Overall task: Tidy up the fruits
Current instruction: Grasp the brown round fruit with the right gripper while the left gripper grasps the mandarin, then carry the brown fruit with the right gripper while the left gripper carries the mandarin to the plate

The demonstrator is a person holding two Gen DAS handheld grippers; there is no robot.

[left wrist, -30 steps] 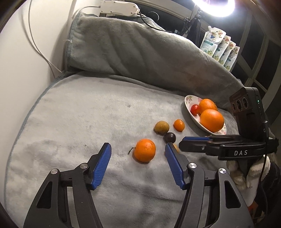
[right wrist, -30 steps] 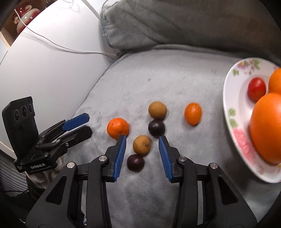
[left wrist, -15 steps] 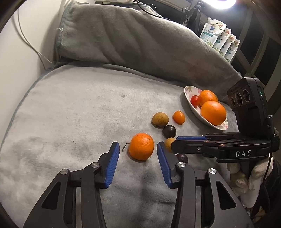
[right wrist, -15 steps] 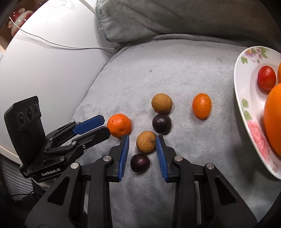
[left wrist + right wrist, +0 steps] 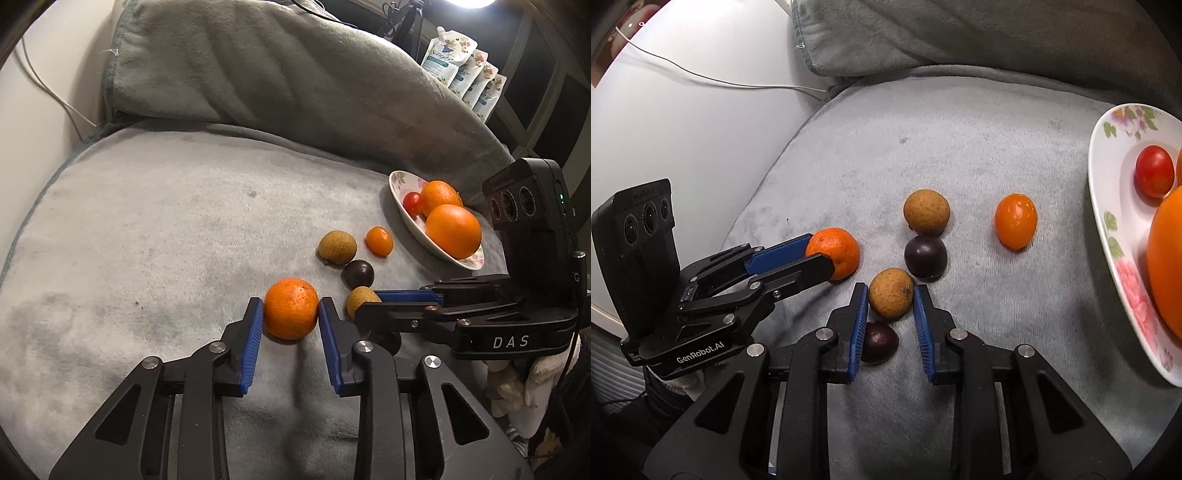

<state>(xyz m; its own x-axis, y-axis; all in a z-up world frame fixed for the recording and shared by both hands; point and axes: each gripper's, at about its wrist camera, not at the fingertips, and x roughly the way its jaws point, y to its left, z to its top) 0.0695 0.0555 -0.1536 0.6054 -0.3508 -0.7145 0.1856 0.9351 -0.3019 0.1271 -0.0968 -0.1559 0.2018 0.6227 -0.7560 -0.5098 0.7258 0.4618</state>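
At lower centre of the left wrist view, the left gripper [image 5: 291, 321] is closing, pads touching the mandarin [image 5: 291, 308] for lifting. The right gripper [image 5: 891, 308] is clamped on a brown fruit [image 5: 891, 297], likely bound for the flowered plate [image 5: 1108, 192] at right. Everything rests on a grey fleece blanket [image 5: 147, 229].

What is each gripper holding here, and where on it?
Left gripper: closing on the mandarin, fingers at its two sides. Right gripper: shut on the brown fruit, also by its sides.
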